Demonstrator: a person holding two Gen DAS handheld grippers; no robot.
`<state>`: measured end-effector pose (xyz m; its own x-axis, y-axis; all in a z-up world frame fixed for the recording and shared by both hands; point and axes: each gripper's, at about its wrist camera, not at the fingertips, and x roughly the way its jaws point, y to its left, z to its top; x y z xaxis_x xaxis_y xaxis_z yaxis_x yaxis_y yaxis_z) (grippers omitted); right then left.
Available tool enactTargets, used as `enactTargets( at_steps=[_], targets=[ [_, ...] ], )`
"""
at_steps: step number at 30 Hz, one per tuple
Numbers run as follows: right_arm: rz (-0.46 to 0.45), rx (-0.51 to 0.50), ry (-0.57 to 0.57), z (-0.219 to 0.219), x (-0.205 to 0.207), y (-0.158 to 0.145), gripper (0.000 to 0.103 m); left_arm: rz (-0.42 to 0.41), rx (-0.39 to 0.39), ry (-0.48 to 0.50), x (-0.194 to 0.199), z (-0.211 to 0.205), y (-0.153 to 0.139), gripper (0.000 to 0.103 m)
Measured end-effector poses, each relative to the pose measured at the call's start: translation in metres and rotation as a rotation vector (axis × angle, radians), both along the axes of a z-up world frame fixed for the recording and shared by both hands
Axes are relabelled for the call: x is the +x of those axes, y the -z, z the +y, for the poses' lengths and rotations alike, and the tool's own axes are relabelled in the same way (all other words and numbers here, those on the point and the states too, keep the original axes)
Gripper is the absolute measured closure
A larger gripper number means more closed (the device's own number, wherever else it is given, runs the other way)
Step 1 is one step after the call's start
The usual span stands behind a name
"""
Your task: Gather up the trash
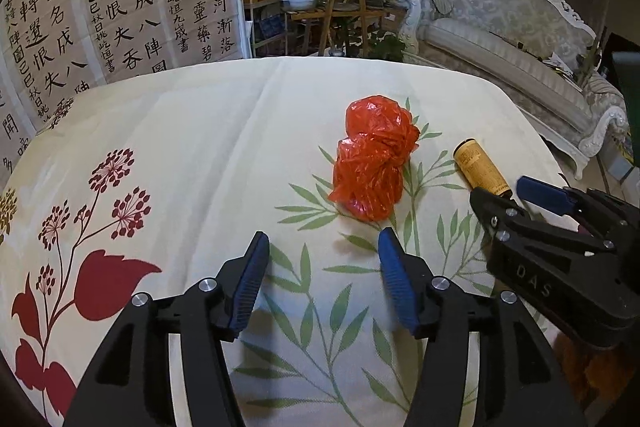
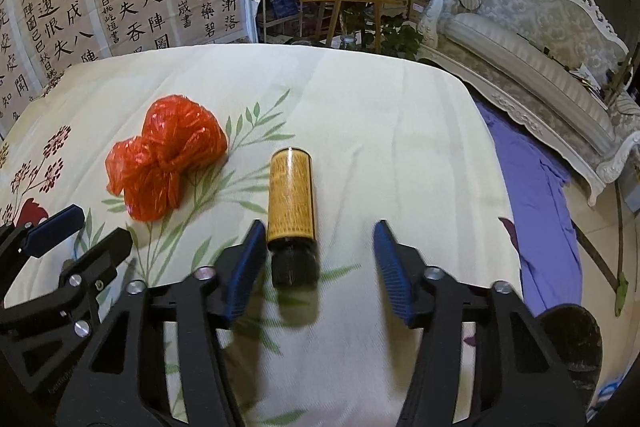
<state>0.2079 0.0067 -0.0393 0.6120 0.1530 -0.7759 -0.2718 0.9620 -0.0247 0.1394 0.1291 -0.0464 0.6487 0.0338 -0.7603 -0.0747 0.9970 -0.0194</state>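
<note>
Tools both gape wide: the right tool (image 2: 319, 247) should slide forward to straddle the bottle (image 2: 291, 195) lying lengthwise just ahead on the table (image 2: 400, 131), left tool (image 1: 324, 259) facing the red bag (image 1: 372, 159).

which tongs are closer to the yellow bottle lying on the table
Right. The right tongs are open with the bottle's dark cap end between their fingers. The left tongs sit further left, open, facing the red plastic bag, with the bottle off to their right.
</note>
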Motion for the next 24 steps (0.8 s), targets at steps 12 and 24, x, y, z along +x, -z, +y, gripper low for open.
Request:
enactTargets(
  at_steps=[12,24],
  targets=[
    [-0.003,-0.002,0.025,-0.013,0.011,-0.001,0.081,-0.012,0.025,0.032,0.018,-0.011,-0.002,0.038],
    [-0.003,-0.005,0.021,-0.017,0.021,0.0,0.081,-0.004,0.031,0.033,0.048,-0.017,-0.002,0.033]
  ],
)
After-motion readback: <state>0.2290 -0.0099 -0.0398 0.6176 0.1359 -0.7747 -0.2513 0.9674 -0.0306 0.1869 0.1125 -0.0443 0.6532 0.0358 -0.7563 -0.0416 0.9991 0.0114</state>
